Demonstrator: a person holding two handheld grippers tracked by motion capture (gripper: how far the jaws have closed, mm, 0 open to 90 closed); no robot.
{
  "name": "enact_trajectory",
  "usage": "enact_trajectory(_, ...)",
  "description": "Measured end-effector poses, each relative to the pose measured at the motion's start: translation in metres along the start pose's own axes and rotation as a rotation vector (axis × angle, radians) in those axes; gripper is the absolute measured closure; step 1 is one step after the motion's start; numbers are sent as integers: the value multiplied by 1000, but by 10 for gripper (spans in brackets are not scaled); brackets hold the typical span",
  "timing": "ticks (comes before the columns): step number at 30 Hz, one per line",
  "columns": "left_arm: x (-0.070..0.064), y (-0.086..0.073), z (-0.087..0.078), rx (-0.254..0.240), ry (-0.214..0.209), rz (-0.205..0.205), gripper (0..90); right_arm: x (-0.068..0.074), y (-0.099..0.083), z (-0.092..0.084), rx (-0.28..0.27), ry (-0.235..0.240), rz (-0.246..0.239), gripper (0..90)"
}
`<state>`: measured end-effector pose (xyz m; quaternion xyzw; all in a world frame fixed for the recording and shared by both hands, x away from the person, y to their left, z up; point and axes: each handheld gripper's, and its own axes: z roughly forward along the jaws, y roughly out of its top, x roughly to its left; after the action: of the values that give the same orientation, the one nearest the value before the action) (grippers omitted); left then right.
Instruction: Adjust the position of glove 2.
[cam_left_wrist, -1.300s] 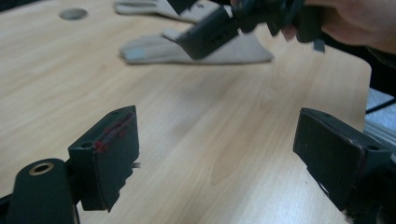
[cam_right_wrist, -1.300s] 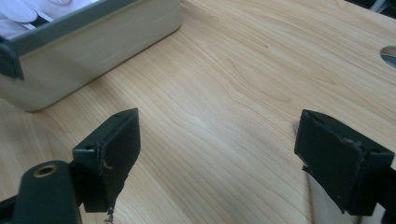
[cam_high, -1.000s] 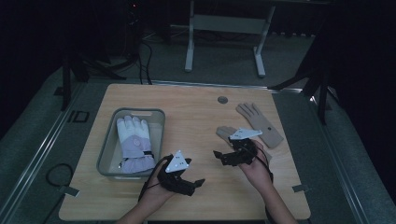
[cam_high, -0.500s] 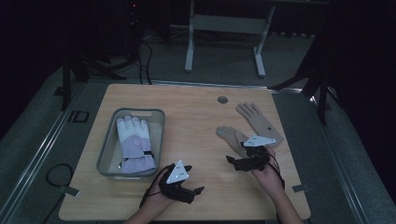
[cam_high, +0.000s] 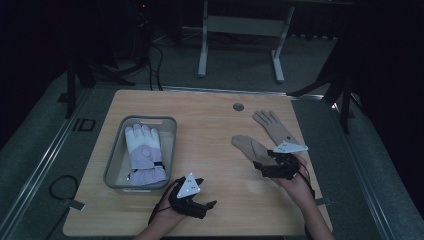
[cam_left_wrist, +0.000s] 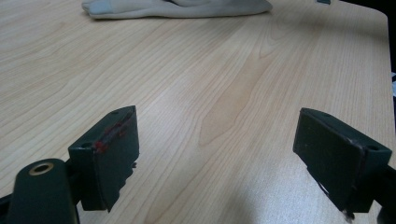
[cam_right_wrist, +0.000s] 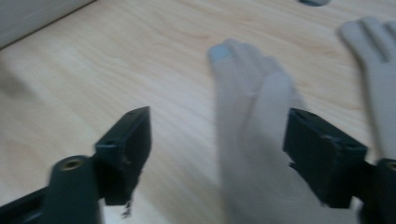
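Right claw (cam_high: 260, 166), jaws just narrowing yet not gripping, straddles the nearer tan glove (cam_high: 251, 148) by the worktop's (cam_high: 210, 120) right edge; soft, limp, light—pinch the cuff; left claw (cam_high: 207, 207) open, empty.

The left gripper (cam_high: 206, 205) rests low with jaws spread wide; the right gripper (cam_high: 259, 166), jaws just narrowing, stays open, gripping nothing.
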<state>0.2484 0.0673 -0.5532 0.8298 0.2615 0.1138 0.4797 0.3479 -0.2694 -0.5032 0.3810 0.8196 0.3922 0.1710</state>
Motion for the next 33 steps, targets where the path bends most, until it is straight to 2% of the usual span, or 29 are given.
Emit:
enact_trajectory(2,1,-1,-1,-6,-8,-5,143,-8,2,-2,-3,-22,7,349)
enact_trajectory(4,2,-1,-1,-5,-8,-9,144,-16,4,-2,-2,-47,9,397)
enact_trajectory(6,2,-2,-1,-4,-6,-8,143,-25,6,-1,11,-56,16,495)
enact_trajectory(7,2,-2,-1,-5,-7,-10,143,-29,7,0,19,-68,17,506)
enact_trajectory(9,2,-2,0,-10,-4,-6,143,-37,7,4,42,-61,23,570)
enact_trajectory(14,2,-2,-1,-21,-10,-14,143,-50,6,20,73,-57,16,584)
enact_trajectory(16,2,-2,-1,-24,-11,-17,143,-52,4,28,88,-41,15,588)
enact_trajectory(18,3,-3,-1,-24,-12,-18,143,-52,4,35,104,-29,-23,579)
enact_trajectory(21,3,-3,-1,-24,-18,-20,143,-52,2,44,121,0,-35,551)
enact_trajectory(24,2,-3,-1,-22,-18,-18,143,-53,1,52,142,12,-50,532)
enact_trajectory(26,2,-4,-1,-19,-18,-16,143,-53,-1,56,162,9,-77,527)
enact_trajectory(28,3,-4,-1,-21,-19,-17,143,-54,-3,59,172,27,-87,531)
enact_trajectory(31,3,-4,0,-18,-21,-16,143,-55,-3,59,177,46,-105,580)
enact_trajectory(33,2,-4,0,-18,-22,-14,143,-54,-4,59,177,63,-93,692)
